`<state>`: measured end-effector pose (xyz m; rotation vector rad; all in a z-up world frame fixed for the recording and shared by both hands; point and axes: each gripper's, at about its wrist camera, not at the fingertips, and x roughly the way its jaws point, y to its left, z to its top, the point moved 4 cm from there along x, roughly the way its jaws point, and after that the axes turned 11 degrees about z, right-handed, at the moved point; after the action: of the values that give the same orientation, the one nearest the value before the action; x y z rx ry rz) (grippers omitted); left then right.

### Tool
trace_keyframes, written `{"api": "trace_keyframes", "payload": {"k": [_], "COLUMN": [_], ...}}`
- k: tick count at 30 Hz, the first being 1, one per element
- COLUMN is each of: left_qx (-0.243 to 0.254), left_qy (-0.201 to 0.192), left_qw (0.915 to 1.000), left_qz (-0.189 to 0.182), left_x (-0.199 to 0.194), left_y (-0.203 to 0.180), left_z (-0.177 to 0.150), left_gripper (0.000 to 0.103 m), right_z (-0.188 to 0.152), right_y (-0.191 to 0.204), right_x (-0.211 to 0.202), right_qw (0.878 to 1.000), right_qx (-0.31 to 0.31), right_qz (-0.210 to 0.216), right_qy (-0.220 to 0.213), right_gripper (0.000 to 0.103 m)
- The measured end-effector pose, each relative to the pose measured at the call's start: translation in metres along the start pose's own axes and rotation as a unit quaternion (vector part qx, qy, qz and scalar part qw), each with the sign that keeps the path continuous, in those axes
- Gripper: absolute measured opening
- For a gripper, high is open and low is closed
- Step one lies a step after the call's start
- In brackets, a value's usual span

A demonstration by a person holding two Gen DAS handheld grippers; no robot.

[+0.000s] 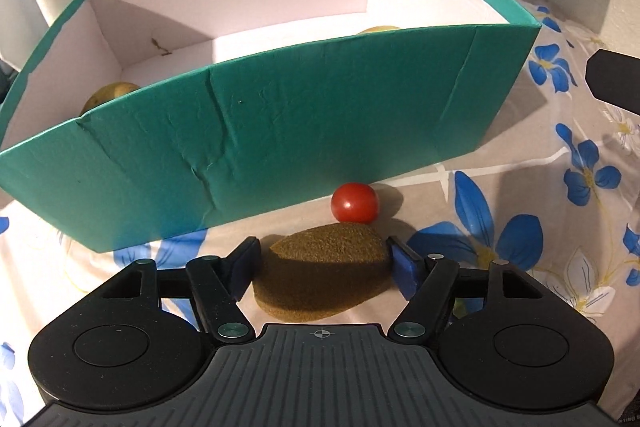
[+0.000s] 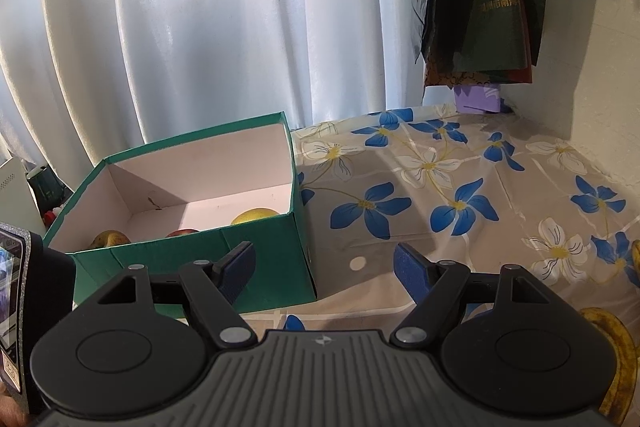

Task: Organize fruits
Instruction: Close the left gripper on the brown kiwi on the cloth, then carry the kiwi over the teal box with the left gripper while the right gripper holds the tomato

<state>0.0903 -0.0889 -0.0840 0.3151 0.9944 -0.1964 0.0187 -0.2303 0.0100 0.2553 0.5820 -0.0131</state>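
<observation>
My left gripper [image 1: 325, 261] straddles the kiwi [image 1: 326, 269] on the flowered tablecloth [image 1: 520, 195]; its blue pads [image 1: 405, 269] sit at or just off the skin, and contact cannot be confirmed. A cherry tomato [image 1: 354, 202] lies just beyond, near the green box [image 1: 280, 131]. My right gripper [image 2: 324, 269] stands partly open and empty above the cloth, beside the box.

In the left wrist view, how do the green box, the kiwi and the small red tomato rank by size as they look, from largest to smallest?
1. green box, far the largest.
2. kiwi, between the pads of the left gripper; it is nearest to the camera, so it looks bigger than it is.
3. tomato, smallest, lying just beyond the kiwi.
</observation>
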Motion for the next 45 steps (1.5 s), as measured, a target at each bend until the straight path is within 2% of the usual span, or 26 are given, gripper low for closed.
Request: {"api": "trace_keyframes", "payload": {"k": [4,8,14,16,20,29,37,45], "left_qx": [-0.005,-0.015,-0.070,-0.090,-0.116,-0.130,-0.136,-0.139], "left_qy": [0.011,-0.012,-0.027,-0.028,-0.032,-0.035,-0.030,-0.021], "left_qw": [0.9999,0.9998,0.9967,0.9948,0.9918,0.9896,0.9885,0.9883], "left_qz": [-0.004,0.006,0.030,0.039,0.043,0.051,0.060,0.060], "left_x": [-0.004,-0.031,-0.063,-0.068,-0.077,-0.082,-0.080,-0.070], "left_y": [0.006,0.023,0.063,0.075,0.093,0.109,0.120,0.124], "left_z": [0.000,-0.001,-0.006,-0.008,-0.010,-0.018,-0.018,-0.014], "left_gripper": [0.072,0.072,0.072,0.072,0.072,0.072,0.072,0.072], "right_z": [0.000,-0.001,-0.009,-0.015,-0.031,-0.050,-0.057,-0.060], "right_y": [0.002,0.005,0.016,0.024,0.045,0.081,0.093,0.093], "right_x": [0.000,-0.003,0.001,0.004,0.019,0.062,0.087,0.100], "right_qw": [1.000,1.000,0.999,0.998,0.994,0.983,0.978,0.973], "right_qx": [-0.005,-0.012,-0.030,-0.042,-0.066,-0.106,-0.119,-0.126], "right_qz": [0.001,-0.001,0.006,0.013,0.040,0.069,0.075,0.078], "right_qy": [0.001,0.003,0.026,0.037,0.079,0.136,0.157,0.175], "right_gripper": [0.077,0.077,0.076,0.074,0.060,0.046,0.045,0.037]}}
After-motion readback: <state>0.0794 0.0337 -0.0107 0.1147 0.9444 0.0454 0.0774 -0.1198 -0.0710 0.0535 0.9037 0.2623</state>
